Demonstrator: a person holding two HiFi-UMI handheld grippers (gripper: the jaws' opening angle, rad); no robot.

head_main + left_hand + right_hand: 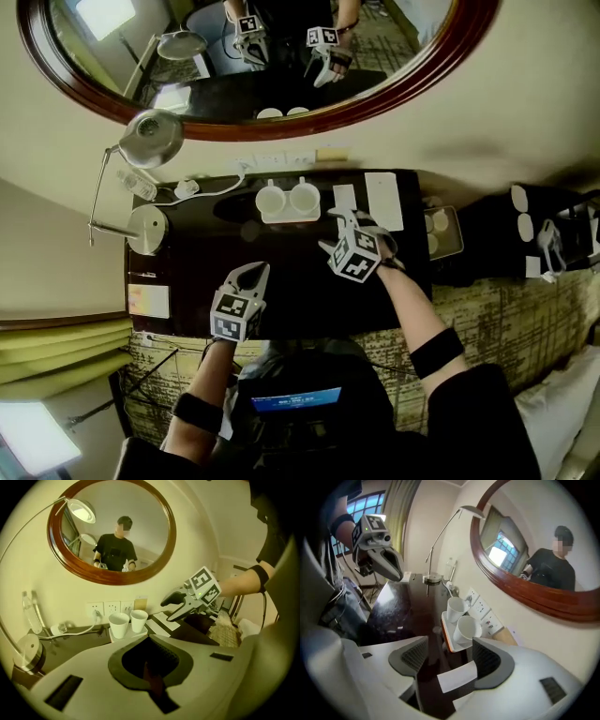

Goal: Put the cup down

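Observation:
Two white cups (271, 200) (304, 197) stand side by side on a small white tray (287, 218) at the back of the dark table, below the wall sockets. In the right gripper view the cups (456, 609) (467, 629) lie just beyond my right gripper (450, 651), which is open with nothing between its pads; a white paper card (457, 677) lies on the table under it. In the head view the right gripper (342, 223) hovers right of the tray. My left gripper (251, 272) is shut and empty, nearer the table's front edge, pointing toward the cups (119, 624).
A desk lamp (150, 139) with a round base (147, 230) and a plastic bottle (136, 185) stand at the table's left. White papers (382, 200) lie right of the tray. A large oval mirror (281, 120) hangs on the wall behind. A notepad (148, 301) lies front left.

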